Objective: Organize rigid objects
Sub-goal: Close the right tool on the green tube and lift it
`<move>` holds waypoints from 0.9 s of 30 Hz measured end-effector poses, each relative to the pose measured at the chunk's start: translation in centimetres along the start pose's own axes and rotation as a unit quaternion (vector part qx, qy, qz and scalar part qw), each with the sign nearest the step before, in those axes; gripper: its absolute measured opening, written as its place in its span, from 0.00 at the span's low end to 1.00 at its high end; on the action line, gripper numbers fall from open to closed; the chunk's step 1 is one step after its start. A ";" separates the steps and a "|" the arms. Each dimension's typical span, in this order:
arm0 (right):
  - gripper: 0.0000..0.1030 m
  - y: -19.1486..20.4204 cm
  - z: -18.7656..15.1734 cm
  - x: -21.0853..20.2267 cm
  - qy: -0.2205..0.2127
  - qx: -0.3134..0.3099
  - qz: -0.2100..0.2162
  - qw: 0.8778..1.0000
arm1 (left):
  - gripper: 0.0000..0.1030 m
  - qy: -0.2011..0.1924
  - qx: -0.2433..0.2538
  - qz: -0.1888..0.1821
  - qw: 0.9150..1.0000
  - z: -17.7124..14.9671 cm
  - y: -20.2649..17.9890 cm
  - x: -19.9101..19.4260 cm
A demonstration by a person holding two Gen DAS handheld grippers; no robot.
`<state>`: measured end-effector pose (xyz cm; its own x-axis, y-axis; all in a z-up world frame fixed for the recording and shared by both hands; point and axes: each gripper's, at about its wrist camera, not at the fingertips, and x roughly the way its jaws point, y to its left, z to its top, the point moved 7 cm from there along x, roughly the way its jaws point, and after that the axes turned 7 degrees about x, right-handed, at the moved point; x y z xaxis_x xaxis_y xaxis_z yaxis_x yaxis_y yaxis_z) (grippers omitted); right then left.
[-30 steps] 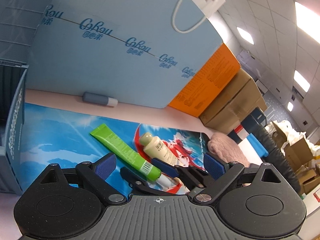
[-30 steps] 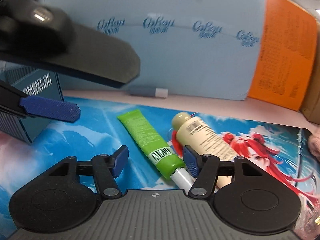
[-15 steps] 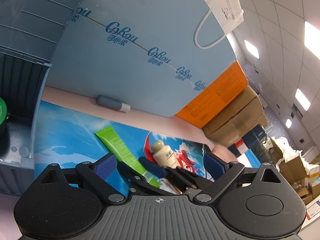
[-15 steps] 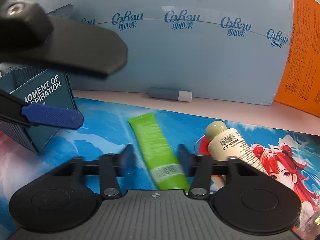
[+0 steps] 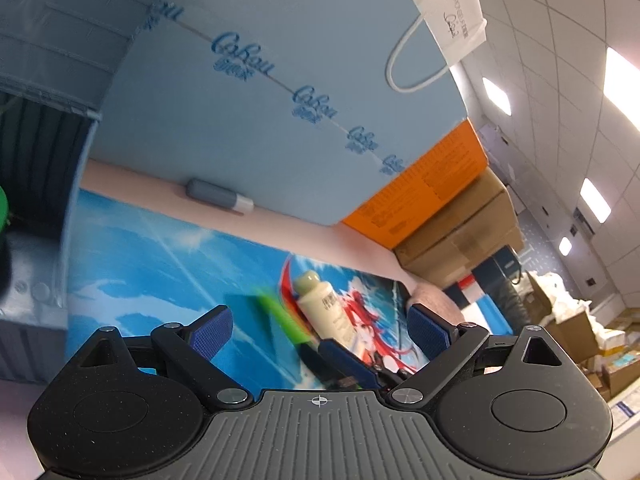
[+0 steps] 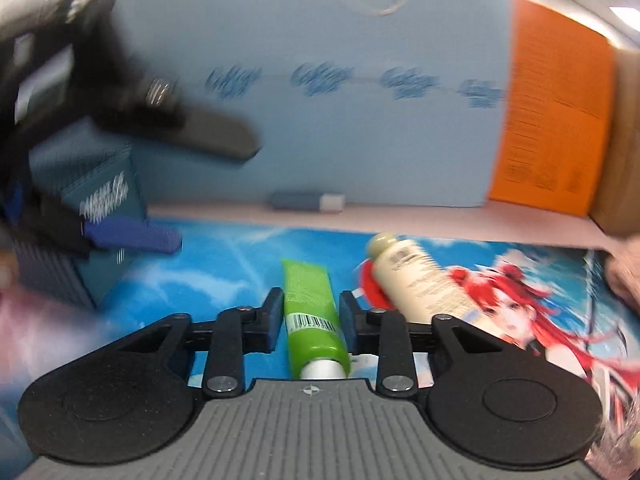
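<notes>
My right gripper [image 6: 307,316] is shut on a green tube [image 6: 310,308], its pads pressed on both sides near the white cap end. A cream bottle [image 6: 416,276] lies on the blue printed mat [image 6: 224,264] just right of it. My left gripper [image 5: 320,330] is open and empty, held above the mat; it shows blurred at the upper left of the right wrist view [image 6: 132,236]. In the left wrist view the green tube [image 5: 282,314] is blurred and the cream bottle [image 5: 326,304] lies beside it. A dark blue bin [image 6: 96,216] stands at the left.
A grey marker [image 6: 308,201] lies by the light blue board [image 6: 340,140] at the back. An orange box [image 6: 556,128] and cardboard boxes [image 5: 464,236] stand at the right. A pink fuzzy item [image 6: 624,272] sits at the mat's right edge.
My right gripper has closed on the green tube, which now points straight ahead. My left gripper has lifted and tilted upward, staying open.
</notes>
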<state>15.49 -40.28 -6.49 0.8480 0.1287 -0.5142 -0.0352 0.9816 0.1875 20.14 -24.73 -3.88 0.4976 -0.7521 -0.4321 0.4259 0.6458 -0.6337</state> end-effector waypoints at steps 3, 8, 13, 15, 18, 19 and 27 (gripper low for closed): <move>0.08 -0.4 -0.4 -0.8 0.001 0.020 0.009 1.000 | 0.93 0.007 0.011 -0.015 1.000 -0.5 -0.7 0.4; 0.08 -0.1 -1.5 -1.3 0.005 0.029 0.015 0.999 | 0.93 0.047 0.009 -0.027 0.999 -1.8 -0.9 1.7; 0.08 0.1 -1.3 -2.6 -0.016 0.054 0.034 0.998 | 0.91 0.060 0.003 -0.051 0.997 -2.5 -1.2 2.2; 0.08 0.3 -1.3 -3.0 -0.021 0.059 0.040 0.997 | 0.91 0.060 0.002 -0.074 0.995 -2.6 -1.5 2.1; 0.08 0.6 -1.3 -3.6 -0.026 0.064 0.043 0.997 | 0.72 0.056 0.016 -0.081 0.995 -2.7 -2.0 1.8; 0.08 0.6 -1.2 -3.7 -0.028 0.064 0.043 0.997 | 0.59 0.057 0.023 -0.081 0.995 -2.7 -2.2 1.8; 0.08 0.8 -0.9 -5.0 -0.044 0.063 0.036 0.996 | 0.30 0.059 0.074 -0.057 0.994 -3.1 -3.0 1.3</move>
<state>10.72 -39.98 -4.49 0.8892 0.1793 -0.4210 -0.0354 0.9443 0.3273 17.14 -28.08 -4.50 0.3506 -0.8263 -0.4408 0.5849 0.5608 -0.5860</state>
